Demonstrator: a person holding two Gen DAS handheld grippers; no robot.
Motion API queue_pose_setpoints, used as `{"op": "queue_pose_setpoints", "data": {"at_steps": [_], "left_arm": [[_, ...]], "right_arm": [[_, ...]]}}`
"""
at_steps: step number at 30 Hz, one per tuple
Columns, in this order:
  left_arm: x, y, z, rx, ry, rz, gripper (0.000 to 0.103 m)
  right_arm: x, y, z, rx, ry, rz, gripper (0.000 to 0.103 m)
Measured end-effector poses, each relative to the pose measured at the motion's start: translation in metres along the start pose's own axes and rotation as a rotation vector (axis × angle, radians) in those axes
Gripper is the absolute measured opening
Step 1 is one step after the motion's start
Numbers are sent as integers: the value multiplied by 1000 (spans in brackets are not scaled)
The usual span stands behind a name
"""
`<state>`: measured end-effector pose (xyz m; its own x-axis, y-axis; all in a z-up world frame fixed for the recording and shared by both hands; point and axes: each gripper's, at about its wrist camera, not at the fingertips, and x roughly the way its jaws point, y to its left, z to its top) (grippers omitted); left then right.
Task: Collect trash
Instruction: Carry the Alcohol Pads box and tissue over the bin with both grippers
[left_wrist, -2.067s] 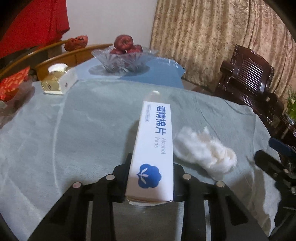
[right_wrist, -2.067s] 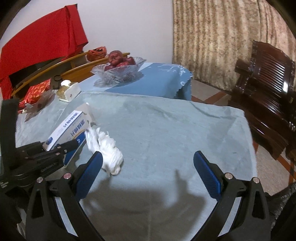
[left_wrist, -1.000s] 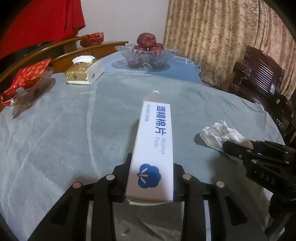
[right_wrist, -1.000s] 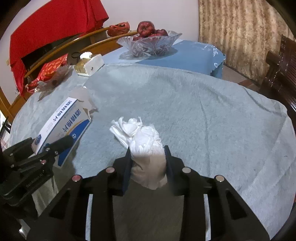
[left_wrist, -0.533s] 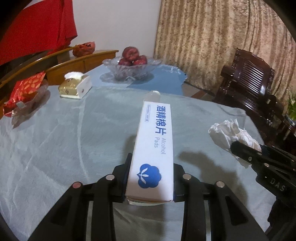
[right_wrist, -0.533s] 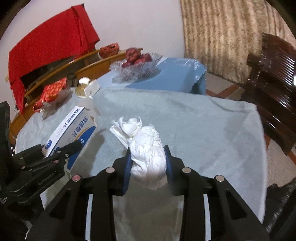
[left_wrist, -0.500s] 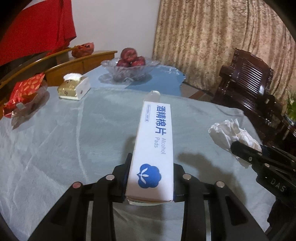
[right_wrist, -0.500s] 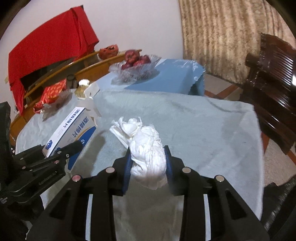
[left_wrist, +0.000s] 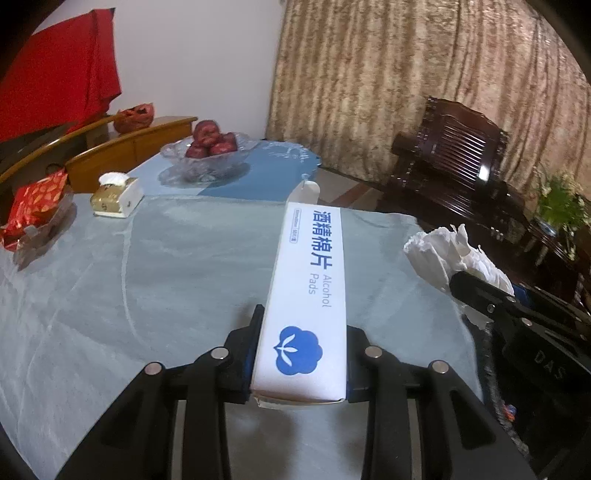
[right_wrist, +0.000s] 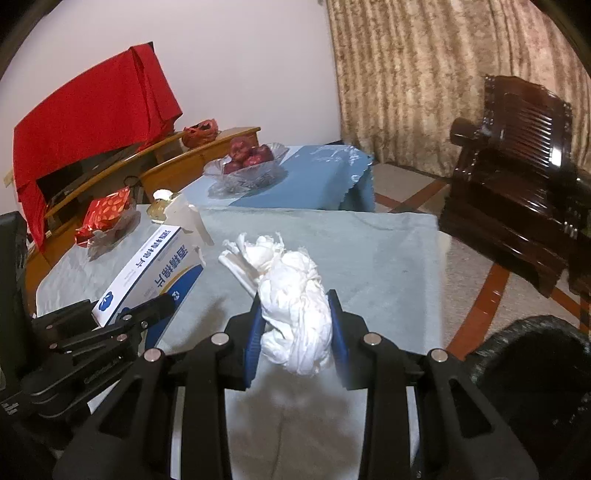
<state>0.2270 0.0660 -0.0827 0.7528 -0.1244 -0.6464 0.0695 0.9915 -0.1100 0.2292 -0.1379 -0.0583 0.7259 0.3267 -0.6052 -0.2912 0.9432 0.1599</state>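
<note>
My left gripper is shut on a long white alcohol pads box with blue print, held above the grey-clothed table. The box also shows in the right wrist view, with its end flap open. My right gripper is shut on a crumpled white tissue wad, held above the table's right edge. The wad shows at the right of the left wrist view. A dark round bin sits low at the right.
A glass bowl of red fruit stands on a blue-clothed table behind. A gold tissue box and a red snack packet lie at the far left. A dark wooden armchair stands on the right.
My right gripper closed on the tissue wad and lifted it off the table. Both grippers have risen and swung right, so that the bin now shows at the lower right.
</note>
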Motion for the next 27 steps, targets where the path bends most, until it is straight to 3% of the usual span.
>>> {"op": "queue_pose_setpoints", "data": {"at_steps": [16, 27], "left_arm": [[-51, -80, -11, 94, -43, -121, 33], [-68, -145, -28, 183, -35, -225, 33]], "right_arm": [[-91, -40, -27, 38, -68, -70, 31], [-150, -83, -58, 95, -99, -176, 31]]}}
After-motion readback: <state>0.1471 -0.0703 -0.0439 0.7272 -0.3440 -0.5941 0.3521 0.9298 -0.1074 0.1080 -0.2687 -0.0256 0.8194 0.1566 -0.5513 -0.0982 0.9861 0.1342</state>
